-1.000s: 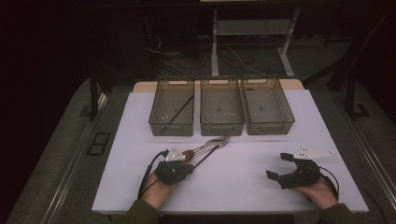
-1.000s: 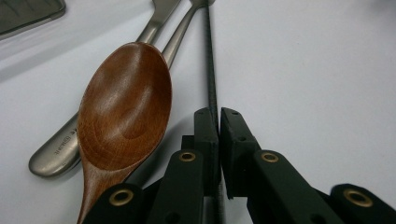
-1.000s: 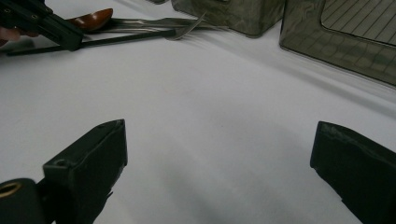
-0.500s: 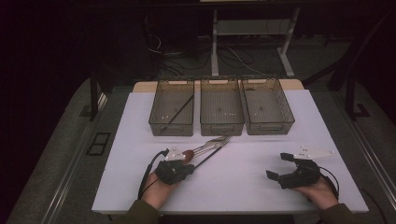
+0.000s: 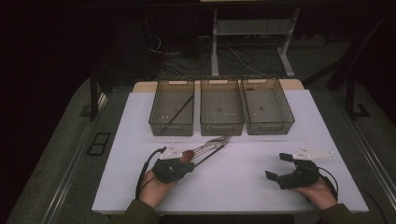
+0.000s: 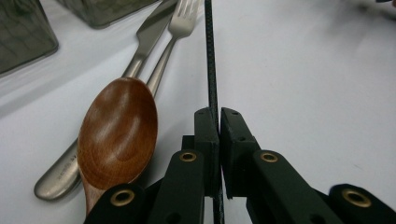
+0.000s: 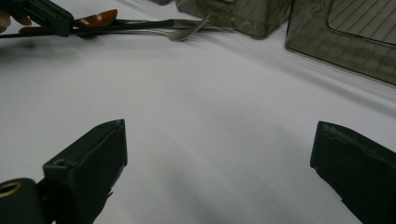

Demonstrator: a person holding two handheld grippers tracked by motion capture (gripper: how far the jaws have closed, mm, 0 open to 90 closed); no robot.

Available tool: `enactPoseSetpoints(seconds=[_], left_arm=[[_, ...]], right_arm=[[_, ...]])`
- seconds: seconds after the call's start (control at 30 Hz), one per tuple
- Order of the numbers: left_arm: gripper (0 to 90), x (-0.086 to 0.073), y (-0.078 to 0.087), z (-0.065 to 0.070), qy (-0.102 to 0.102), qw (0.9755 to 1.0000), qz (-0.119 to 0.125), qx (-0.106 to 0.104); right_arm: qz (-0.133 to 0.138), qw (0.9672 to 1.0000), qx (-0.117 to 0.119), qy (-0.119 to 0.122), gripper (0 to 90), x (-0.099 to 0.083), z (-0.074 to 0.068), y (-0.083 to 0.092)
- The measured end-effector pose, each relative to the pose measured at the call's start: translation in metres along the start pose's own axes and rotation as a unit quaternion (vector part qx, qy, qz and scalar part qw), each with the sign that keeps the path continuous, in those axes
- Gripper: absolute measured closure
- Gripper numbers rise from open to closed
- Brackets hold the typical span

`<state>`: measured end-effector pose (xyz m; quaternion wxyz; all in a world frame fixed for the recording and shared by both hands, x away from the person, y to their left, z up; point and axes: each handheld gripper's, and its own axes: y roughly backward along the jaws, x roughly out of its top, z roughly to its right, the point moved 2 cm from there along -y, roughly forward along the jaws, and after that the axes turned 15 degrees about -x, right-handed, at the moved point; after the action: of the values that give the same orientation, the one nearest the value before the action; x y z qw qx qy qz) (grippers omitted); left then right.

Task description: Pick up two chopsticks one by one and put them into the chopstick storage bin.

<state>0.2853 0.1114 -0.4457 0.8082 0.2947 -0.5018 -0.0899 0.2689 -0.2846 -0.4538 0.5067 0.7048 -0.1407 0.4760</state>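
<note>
At about 7 o'clock on the white table top [image 5: 243, 186], the left gripper [image 6: 218, 122] has its two black jaws pinched nearly together on a thin black textured stick [image 6: 211, 60], which passes between the pads and runs on toward 12 o'clock in the left gripper view. In the high view that gripper [image 5: 187, 164] points toward 2 o'clock, the stick slanting out ahead of it. Just beside the jaws, at their 9 o'clock, lies a brown wooden spoon [image 6: 119, 135], bowl up, resting across a silver metal fork [image 6: 170, 51] and a silver metal knife [image 6: 149, 35]; the pads touch none of these. Three clear mesh-sided plastic bins [image 5: 222, 111] stand in a row at 12 o'clock on the table; the leftmost holds another thin dark stick [image 5: 180, 113].

At 5 o'clock, the right gripper [image 7: 219, 168] has its jaws spread wide over bare table, holding and touching nothing.
</note>
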Motion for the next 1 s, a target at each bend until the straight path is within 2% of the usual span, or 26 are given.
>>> enactPoseSetpoints(seconds=[0.17,0.47,0.73,1.0], left_arm=[[85.1,0.003,0.006,0.002,-0.013,0.9998,0.006,-0.014],[85.1,0.007,0.011,0.004,-0.022,0.9991,0.012,-0.033],[85.0,0.014,0.016,0.006,-0.030,0.9981,0.018,-0.051],[85.1,0.025,0.018,0.003,-0.041,0.9975,0.019,-0.055]], right_arm=[[0.001,1.0000,0.004,0.005,3.3,0.000,-0.003,-0.002],[0.013,0.9996,0.009,0.025,3.3,0.006,-0.001,-0.005],[0.012,0.9996,0.009,0.024,3.3,0.005,-0.002,-0.004],[0.011,0.9996,0.010,0.024,3.3,0.004,-0.003,-0.005]])
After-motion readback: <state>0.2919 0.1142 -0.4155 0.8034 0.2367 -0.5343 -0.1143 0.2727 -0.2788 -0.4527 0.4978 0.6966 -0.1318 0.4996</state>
